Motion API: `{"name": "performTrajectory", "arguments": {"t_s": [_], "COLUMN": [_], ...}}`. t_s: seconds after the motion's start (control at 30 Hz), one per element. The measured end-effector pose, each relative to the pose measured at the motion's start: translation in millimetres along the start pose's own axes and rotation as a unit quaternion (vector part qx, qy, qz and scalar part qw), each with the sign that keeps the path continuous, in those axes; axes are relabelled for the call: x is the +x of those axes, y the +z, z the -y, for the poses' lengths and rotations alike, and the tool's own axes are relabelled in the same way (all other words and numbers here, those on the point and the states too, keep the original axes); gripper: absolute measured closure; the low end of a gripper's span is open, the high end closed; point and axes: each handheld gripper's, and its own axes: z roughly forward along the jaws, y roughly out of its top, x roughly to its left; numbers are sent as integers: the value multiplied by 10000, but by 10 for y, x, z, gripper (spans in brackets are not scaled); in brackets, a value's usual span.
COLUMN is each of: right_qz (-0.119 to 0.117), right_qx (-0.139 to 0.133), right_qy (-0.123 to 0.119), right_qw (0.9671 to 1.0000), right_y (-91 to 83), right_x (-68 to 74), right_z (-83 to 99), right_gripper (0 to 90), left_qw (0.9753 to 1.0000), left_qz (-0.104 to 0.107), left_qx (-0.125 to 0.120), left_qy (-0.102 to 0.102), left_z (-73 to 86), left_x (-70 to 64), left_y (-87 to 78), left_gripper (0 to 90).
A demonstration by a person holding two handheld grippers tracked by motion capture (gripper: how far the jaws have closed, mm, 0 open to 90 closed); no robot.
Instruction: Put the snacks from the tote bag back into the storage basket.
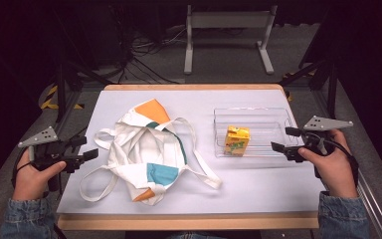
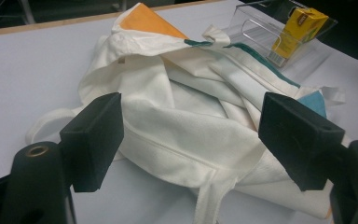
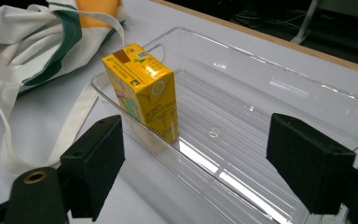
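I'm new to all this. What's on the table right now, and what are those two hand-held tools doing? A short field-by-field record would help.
surface: white table
bag: cloth tote bag, crumpled flat, left of centre
container: clear plastic bin, right side
carton: yellow juice box upright inside the bin
left gripper: open, at the table's left edge, facing the bag
right gripper: open, at the bin's right end, facing the juice box
holding: nothing

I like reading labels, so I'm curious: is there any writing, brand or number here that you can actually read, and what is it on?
Nothing can be read.
Yellow juice carton: print and pictures, too blurred to read; a barcode shows in the left gripper view, digits too small.
Cloth bag: colour patches, no words.
Clear tray: no writing.
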Motion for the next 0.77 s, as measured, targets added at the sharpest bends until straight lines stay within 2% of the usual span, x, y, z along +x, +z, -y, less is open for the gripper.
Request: {"name": "performTrajectory", "arguments": {"t_s": [0.1,0.23,0.43,0.57,0.63,0.77], "right_qz": [-51,122,181,265,254,212], "right_qx": [71,291,559,707,733,664], "right_qy": [142,187,366,510,553,476], "right_qw": [9999,9993,9976,9958,9954,9964], "right_y": [23,56,123,140,138,134], "right_x": [-6,-27,-30,-30,-22,-2], "right_z": [45,109,170,176,174,160], "right_gripper": [193,193,186,187,186,176], "left_qw": [10000,10000,9999,9999,9999,10000], "left_qz": [-15,-31,39,-10,-14,-47], "left_qx": [-37,-76,-140,-113,-117,-72], "left_qy": [-4,29,38,27,11,21], "left_z": [19,31,27,27,28,31], "left_x": [23,52,39,36,37,40], "left_y": [8,7,23,19,18,26], "left_gripper": [222,216,201,198,198,181]}}
